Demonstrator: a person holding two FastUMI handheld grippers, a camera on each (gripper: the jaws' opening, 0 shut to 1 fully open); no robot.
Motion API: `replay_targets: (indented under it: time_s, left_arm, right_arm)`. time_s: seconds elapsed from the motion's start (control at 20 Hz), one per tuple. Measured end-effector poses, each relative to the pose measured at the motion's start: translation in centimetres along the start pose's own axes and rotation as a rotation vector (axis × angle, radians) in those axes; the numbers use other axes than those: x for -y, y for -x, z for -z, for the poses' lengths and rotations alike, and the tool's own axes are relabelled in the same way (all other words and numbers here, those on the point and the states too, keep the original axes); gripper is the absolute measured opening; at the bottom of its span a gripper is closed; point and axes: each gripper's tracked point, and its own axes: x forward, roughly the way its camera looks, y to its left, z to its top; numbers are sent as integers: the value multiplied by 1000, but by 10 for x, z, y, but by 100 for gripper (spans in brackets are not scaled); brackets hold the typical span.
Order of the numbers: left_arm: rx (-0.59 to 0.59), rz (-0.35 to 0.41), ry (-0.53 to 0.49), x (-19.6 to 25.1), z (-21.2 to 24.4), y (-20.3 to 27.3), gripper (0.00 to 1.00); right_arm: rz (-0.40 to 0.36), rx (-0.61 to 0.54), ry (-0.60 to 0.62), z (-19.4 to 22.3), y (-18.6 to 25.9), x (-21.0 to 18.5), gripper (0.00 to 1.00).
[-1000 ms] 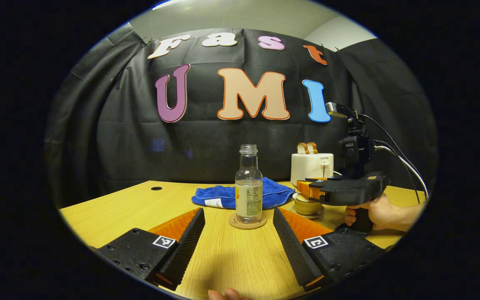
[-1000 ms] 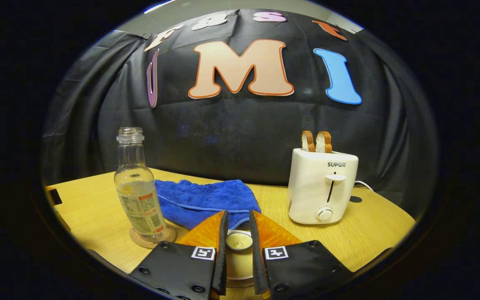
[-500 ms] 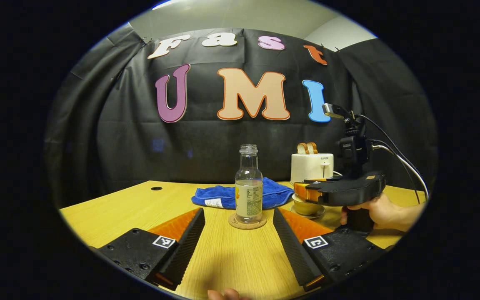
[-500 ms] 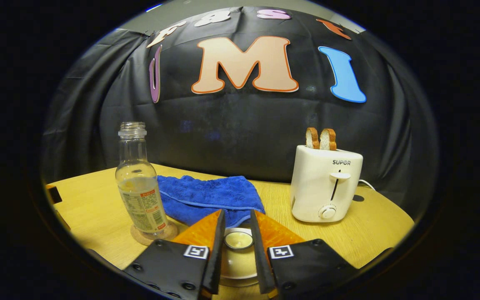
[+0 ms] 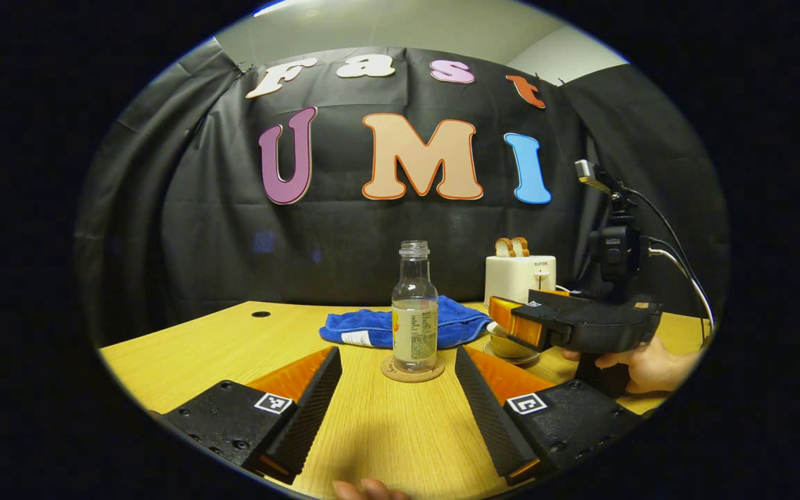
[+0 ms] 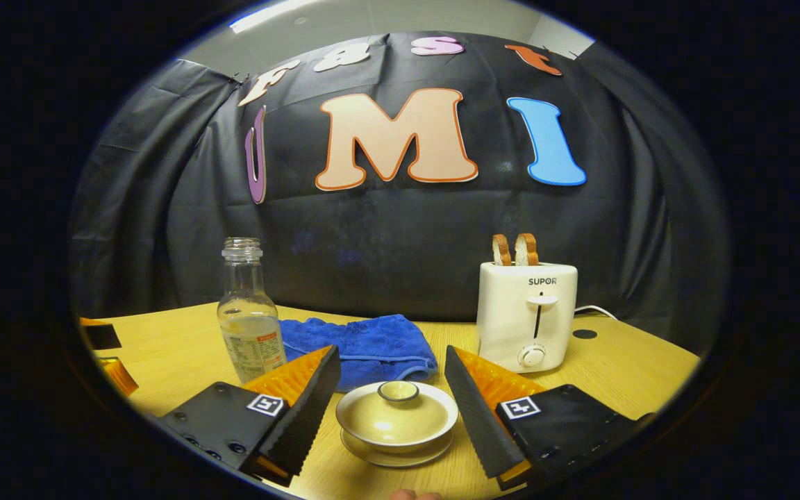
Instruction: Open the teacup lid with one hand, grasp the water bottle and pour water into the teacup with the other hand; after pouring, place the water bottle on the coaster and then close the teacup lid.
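Both grippers stand wide apart, holding nothing. The right gripper (image 6: 392, 385) frames the teacup (image 6: 396, 423), whose lid (image 6: 397, 411) sits on, just in front of the blue towel (image 6: 362, 345). Half a second ago its fingers pinched the lid knob; now they have let go. The left gripper (image 5: 398, 385) faces the water bottle (image 5: 414, 309), upright on its coaster (image 5: 412, 370) before the towel.
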Motion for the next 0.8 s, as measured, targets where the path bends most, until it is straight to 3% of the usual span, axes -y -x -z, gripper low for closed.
replay_targets:
  time_s: [0.3,0.8]
  left_arm:
    - [-3,-35,0,-5,1,2,96]
    - [0,-106,-4,1,0,38,95]
  right_arm:
    - [91,2,1,-1,55,9,97]
    - [139,13,-2,-6,150,7,97]
